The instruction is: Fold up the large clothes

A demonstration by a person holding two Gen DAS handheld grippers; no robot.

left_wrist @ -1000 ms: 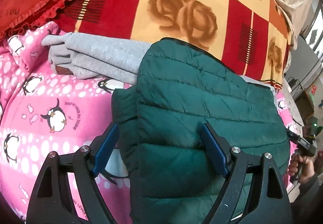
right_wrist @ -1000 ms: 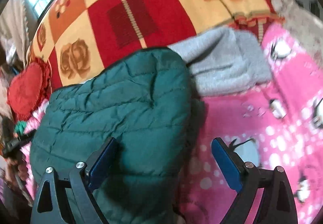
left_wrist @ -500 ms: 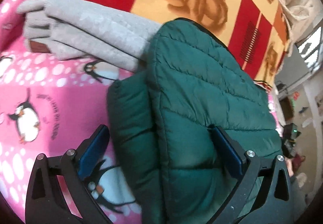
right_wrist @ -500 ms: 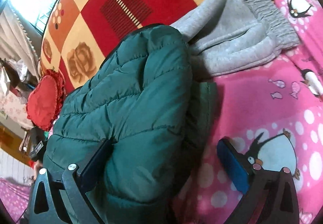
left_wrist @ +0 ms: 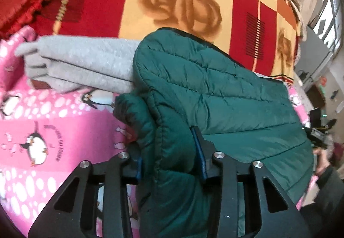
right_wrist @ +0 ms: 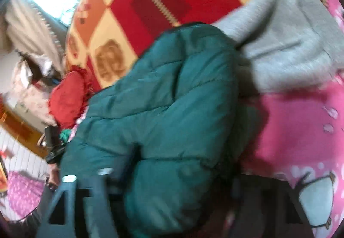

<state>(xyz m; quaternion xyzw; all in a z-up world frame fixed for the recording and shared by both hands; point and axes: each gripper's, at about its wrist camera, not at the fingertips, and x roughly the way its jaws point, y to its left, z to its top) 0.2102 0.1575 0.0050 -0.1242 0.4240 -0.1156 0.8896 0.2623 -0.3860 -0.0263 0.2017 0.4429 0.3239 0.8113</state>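
A folded dark green quilted jacket [left_wrist: 215, 96] lies on the pink penguin bedspread [left_wrist: 43, 130]. My left gripper [left_wrist: 169, 156] is shut on the jacket's thick folded left edge, with fabric bulging between the blue pads. In the blurred right wrist view the jacket [right_wrist: 163, 109] fills the middle, and my right gripper [right_wrist: 180, 186] has closed in on its near right edge, the fabric bunched between the fingers. A folded grey sweatshirt [left_wrist: 81, 66] lies behind the jacket, touching it, and shows in the right wrist view [right_wrist: 288, 49] too.
A red and yellow rose-patterned blanket [left_wrist: 176, 1] covers the far side of the bed. A red frilled heart cushion [right_wrist: 68, 96] lies at the far end. Room clutter and a window [left_wrist: 326, 16] lie beyond the bed's edge.
Both grippers have gone from open to closed on the jacket's opposite folded edges. The right wrist view has become blurred with motion.
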